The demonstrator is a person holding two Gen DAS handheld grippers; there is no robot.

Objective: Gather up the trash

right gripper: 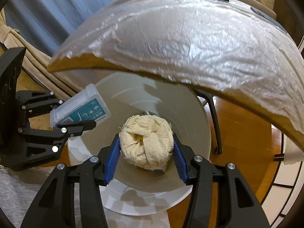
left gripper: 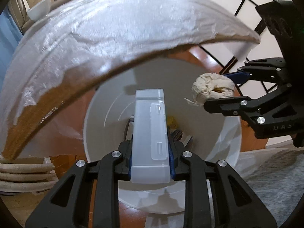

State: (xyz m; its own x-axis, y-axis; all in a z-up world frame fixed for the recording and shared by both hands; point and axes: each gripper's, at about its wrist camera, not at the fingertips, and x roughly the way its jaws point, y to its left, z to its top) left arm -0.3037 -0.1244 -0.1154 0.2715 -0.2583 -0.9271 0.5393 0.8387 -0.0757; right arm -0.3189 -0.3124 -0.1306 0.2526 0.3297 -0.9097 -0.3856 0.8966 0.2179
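Poised over the open white bin (left gripper: 224, 144) beside the plastic-wrapped table (left gripper: 114, 28), the left gripper (left gripper: 150, 148) has its jaws pinching a clear plastic box (left gripper: 150, 131) and the right gripper (right gripper: 146, 148) a wadded tissue (right gripper: 146, 144), both held for dropping in

below me warm orange wood floor (right gripper: 245, 133), grey rug (left gripper: 275, 180) at its edge. plastic-wrapped table (right gripper: 190, 43) fills my upper view. blue curtain (right gripper: 57, 9) beside a beige one (right gripper: 38, 70); white paper-panelled screens (left gripper: 228, 5) opposite.
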